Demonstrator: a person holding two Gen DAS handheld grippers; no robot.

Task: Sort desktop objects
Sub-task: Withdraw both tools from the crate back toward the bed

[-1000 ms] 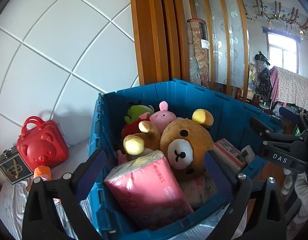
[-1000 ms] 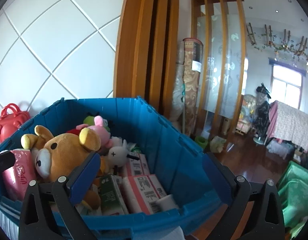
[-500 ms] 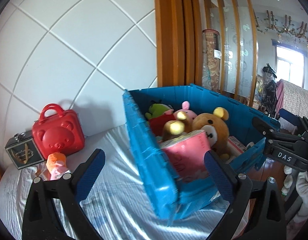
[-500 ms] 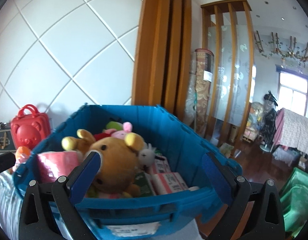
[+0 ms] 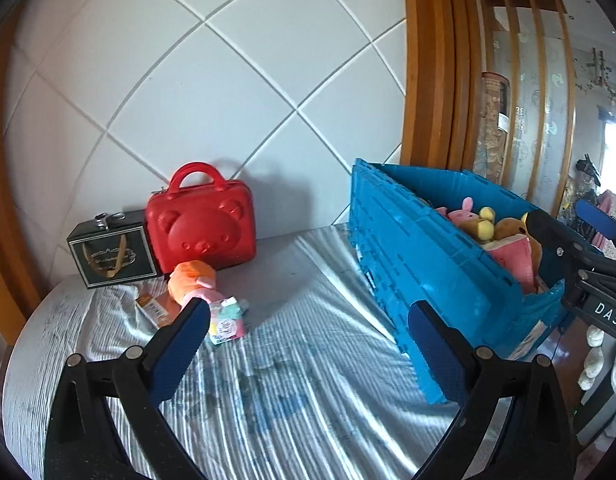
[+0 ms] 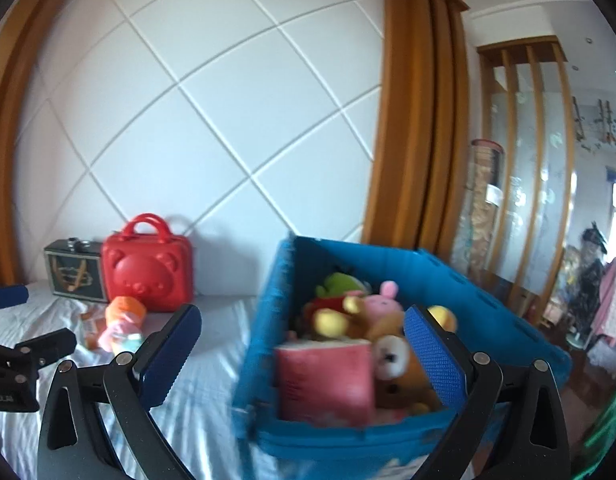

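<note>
Hovering over the striped sheet, the left gripper has its jaws spread wide with nothing between them. Right gripper likewise wide apart and empty, held in front of the blue crate; that view is motion-blurred.

Just beyond the left gripper's left finger: an orange and pink plush toy lying on the sheet, with a small pastel packet at its near end and an orange card partly under it.

Right of these, well apart, the blue crate sits on the sheet. Inside: a pink tissue pack at the near wall, a brown bear plush beside it, a pink pig plush and a green plush further back.

Against the white quilted wall panel: a red bear-face case, upright, touching a dark box with a gold emblem on its left.
</note>
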